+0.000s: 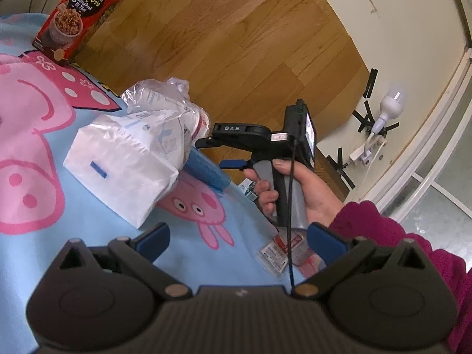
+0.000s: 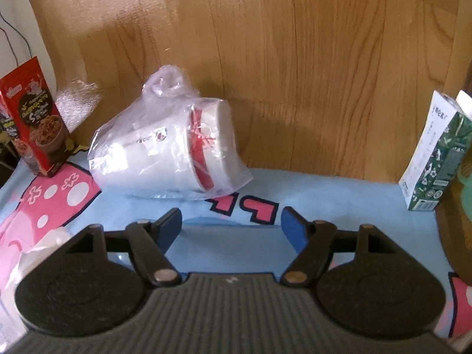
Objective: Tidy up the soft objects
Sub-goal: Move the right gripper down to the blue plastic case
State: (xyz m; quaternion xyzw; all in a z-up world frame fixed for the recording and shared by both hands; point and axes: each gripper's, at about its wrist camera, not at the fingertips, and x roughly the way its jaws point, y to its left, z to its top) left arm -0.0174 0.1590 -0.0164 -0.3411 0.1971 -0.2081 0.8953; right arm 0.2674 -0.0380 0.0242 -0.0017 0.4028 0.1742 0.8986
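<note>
A clear plastic bag holding white cups with a red band (image 2: 174, 153) lies on its side on the blue cartoon cloth (image 2: 324, 200), near its far edge. My right gripper (image 2: 231, 227) is open and empty, just in front of the bag. In the left wrist view the same bag (image 1: 177, 109) lies behind a white soft pack with blue marks (image 1: 124, 165). My left gripper (image 1: 239, 242) is open and empty above the cloth (image 1: 183, 244), in front of the white pack. The right gripper (image 1: 218, 153), held in a hand, points at the bag and pack.
A red cereal box (image 1: 85, 14) stands at the cloth's far left corner, also in the right wrist view (image 2: 35, 118). A green and white carton (image 2: 436, 153) stands at the right. Small sachets (image 1: 283, 250) lie near my left gripper. Wooden floor (image 2: 295, 59) lies beyond the cloth's edge.
</note>
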